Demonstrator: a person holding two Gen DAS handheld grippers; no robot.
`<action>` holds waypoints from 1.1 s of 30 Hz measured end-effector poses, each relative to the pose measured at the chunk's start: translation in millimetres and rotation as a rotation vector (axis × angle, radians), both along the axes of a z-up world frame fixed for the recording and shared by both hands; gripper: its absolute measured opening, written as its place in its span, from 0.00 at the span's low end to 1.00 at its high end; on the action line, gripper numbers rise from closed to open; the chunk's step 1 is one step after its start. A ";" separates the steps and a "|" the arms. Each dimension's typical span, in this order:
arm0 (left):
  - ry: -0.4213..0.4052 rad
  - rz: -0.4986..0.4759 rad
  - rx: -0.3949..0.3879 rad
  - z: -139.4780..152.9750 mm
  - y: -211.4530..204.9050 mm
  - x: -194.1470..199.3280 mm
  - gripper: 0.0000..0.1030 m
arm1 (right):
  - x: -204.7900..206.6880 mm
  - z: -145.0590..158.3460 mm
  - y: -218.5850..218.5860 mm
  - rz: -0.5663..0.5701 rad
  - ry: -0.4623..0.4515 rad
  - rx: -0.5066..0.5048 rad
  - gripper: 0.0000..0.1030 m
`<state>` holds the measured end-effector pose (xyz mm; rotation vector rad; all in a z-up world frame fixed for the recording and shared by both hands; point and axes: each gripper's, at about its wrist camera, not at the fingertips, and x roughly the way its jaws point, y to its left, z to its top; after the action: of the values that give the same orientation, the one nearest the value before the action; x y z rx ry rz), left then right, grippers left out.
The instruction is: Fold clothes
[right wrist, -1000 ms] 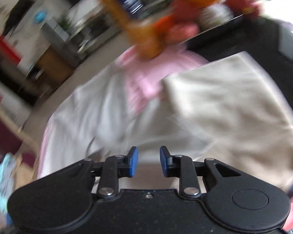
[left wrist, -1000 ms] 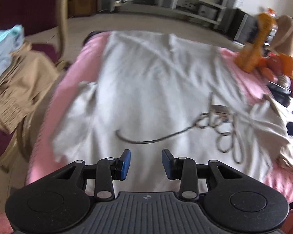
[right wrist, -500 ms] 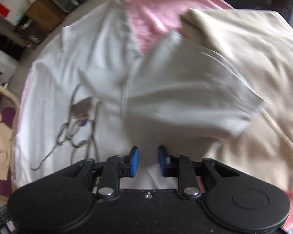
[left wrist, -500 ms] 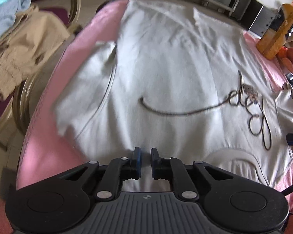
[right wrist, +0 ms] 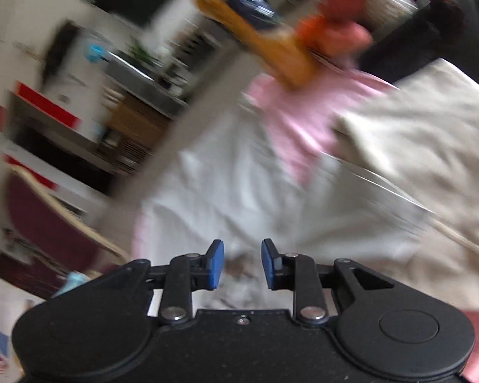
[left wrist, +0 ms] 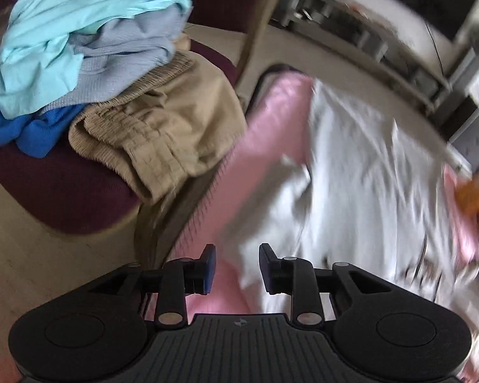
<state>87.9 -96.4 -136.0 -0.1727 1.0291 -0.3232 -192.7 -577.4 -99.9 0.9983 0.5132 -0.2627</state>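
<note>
Now that both jaws have parted again, the left gripper point(left wrist: 236, 266) and right gripper point(right wrist: 242, 264) hold nothing, having released the white T-shirt point(left wrist: 361, 185), which lies spread at one o'clock on the pink-covered counter point(left wrist: 265, 134), awaiting folding.

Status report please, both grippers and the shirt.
Left gripper open, right gripper open, nothing held. White shirt spread on pink cover, unfolded. Beige garment alongside.

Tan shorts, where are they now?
Left wrist view, left of centre: tan shorts lie on the maroon chair seat, under the blue clothes pile, beside the pink table cover.
</note>
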 end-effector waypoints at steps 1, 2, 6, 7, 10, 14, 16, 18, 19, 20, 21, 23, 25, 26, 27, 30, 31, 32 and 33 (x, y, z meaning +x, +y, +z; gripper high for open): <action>0.021 0.011 -0.010 -3.9 -0.5 8.4 0.26 | 6.4 5.0 3.2 0.010 -0.030 -0.013 0.27; 0.044 0.020 -0.004 -10.0 -3.5 14.2 0.26 | 13.2 9.6 6.6 0.022 -0.056 -0.028 0.28; 0.130 0.054 0.027 -33.4 -15.0 36.7 0.21 | 35.0 11.3 20.9 0.067 -0.095 -0.131 0.28; 0.141 0.059 0.040 -37.7 -17.4 40.6 0.21 | 38.2 8.7 23.7 0.077 -0.101 -0.142 0.28; 0.165 0.089 0.049 -47.4 -19.6 51.9 0.20 | 41.4 -3.1 26.7 0.094 -0.102 -0.124 0.28; 0.178 0.127 0.041 -55.4 -18.1 63.4 0.16 | 41.3 -7.0 26.2 0.101 -0.107 -0.099 0.28; 0.170 0.112 0.055 -56.0 -22.2 62.7 0.15 | 39.3 -6.3 26.5 0.100 -0.116 -0.095 0.30; 0.153 0.091 0.070 -54.9 -26.5 60.1 0.15 | 38.6 -6.7 26.4 0.101 -0.114 -0.090 0.31; 0.145 0.081 0.074 -54.5 -28.5 58.9 0.15 | 38.3 -7.0 26.4 0.101 -0.114 -0.088 0.31; 0.140 0.069 0.083 -54.2 -31.3 58.1 0.15 | 38.3 -6.5 26.7 0.100 -0.112 -0.086 0.31; 0.139 0.060 0.095 -54.8 -33.5 57.7 0.15 | 38.1 -6.4 26.5 0.100 -0.111 -0.083 0.31; 0.142 0.047 0.118 -56.9 -36.7 57.5 0.16 | 39.3 -6.5 27.0 0.104 -0.110 -0.080 0.31; 0.142 0.041 0.142 -58.8 -38.2 57.6 0.17 | 40.1 -5.9 27.2 0.106 -0.108 -0.086 0.31; 0.140 0.039 0.151 -59.6 -38.4 58.2 0.18 | 40.2 -5.8 27.5 0.108 -0.108 -0.086 0.31; 0.137 0.036 0.162 -60.1 -39.0 58.4 0.20 | 40.2 -5.9 27.8 0.110 -0.107 -0.086 0.31; 0.119 0.012 0.201 -60.7 -44.2 56.1 0.23 | 40.2 -6.2 28.4 0.115 -0.105 -0.090 0.32; 0.110 0.001 0.216 -60.7 -46.6 54.7 0.23 | 40.0 -6.1 28.9 0.115 -0.105 -0.090 0.31; 0.101 -0.010 0.222 -60.4 -48.3 53.4 0.21 | 39.7 -6.0 29.1 0.113 -0.104 -0.091 0.31; 0.094 -0.021 0.220 -60.0 -49.4 52.2 0.10 | 39.4 -6.0 29.3 0.112 -0.103 -0.092 0.31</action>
<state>140.1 -145.7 -196.0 0.0218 1.1524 -0.2201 -153.2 -548.1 -105.9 0.8859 0.4575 -0.1331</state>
